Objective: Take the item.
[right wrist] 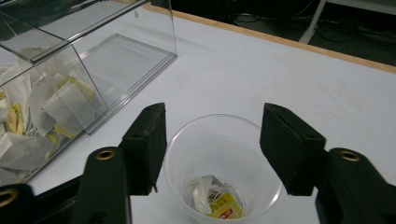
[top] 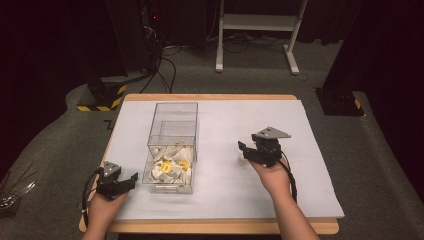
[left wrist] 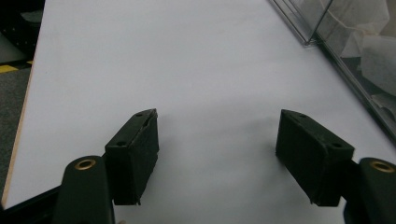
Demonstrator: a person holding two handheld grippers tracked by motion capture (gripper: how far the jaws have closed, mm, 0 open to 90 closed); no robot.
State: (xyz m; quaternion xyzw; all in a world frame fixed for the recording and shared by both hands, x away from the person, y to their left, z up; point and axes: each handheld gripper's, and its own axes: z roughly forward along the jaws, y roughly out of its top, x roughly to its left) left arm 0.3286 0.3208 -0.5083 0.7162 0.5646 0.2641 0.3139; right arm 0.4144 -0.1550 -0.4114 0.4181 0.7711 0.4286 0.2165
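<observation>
Clear box (top: 172,145) of tea bags (right wrist: 60,107) stands left of the cup (right wrist: 223,163).

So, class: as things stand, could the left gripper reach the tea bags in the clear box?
Probably yes: the left gripper sits open beside the clear box, with bare table between; whether the box's top is open I cannot tell.

No legible text, brand, number or sign anywhere. Red print on the yellow tag of the tea bag (right wrist: 219,205) in the clear plastic cup (right wrist: 224,140), between the right gripper's (right wrist: 212,135) jaws: too blurred to read.
</observation>
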